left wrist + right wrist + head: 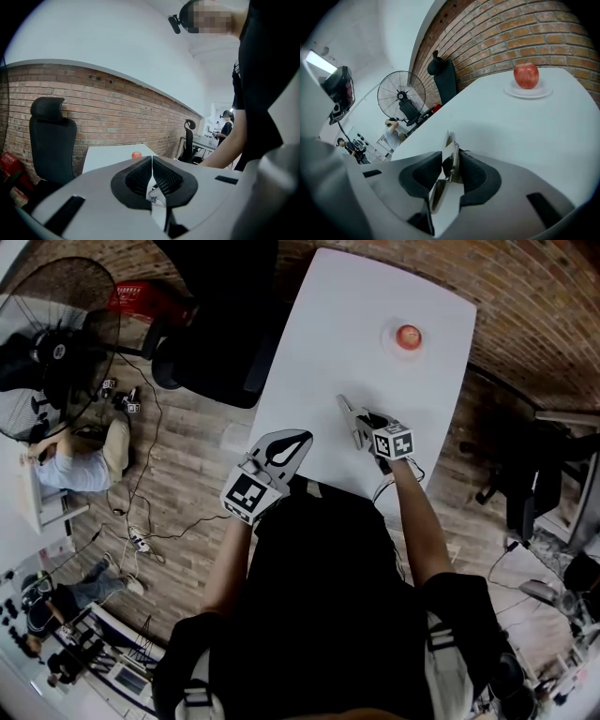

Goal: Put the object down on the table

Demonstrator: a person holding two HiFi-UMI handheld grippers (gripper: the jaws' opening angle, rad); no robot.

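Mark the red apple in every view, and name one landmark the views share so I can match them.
Head view: apple at upper right, on the far part of the white table.
Left gripper view: apple small, near the centre, at the table's far end.
Right gripper view: apple at upper right, on a white plate.
Shared landmark: the brick wall behind the table.

**Off-task surroundings from my feed**

I see a red apple [526, 75] sitting on a small white plate [511, 92], close to the brick wall [534, 306]. At left, a black office chair [220, 324] stands on the wooden floor [187, 474], with a standing fan [56, 348] beyond. Cables [141, 521] trail over the boards near a seated person [80, 465].
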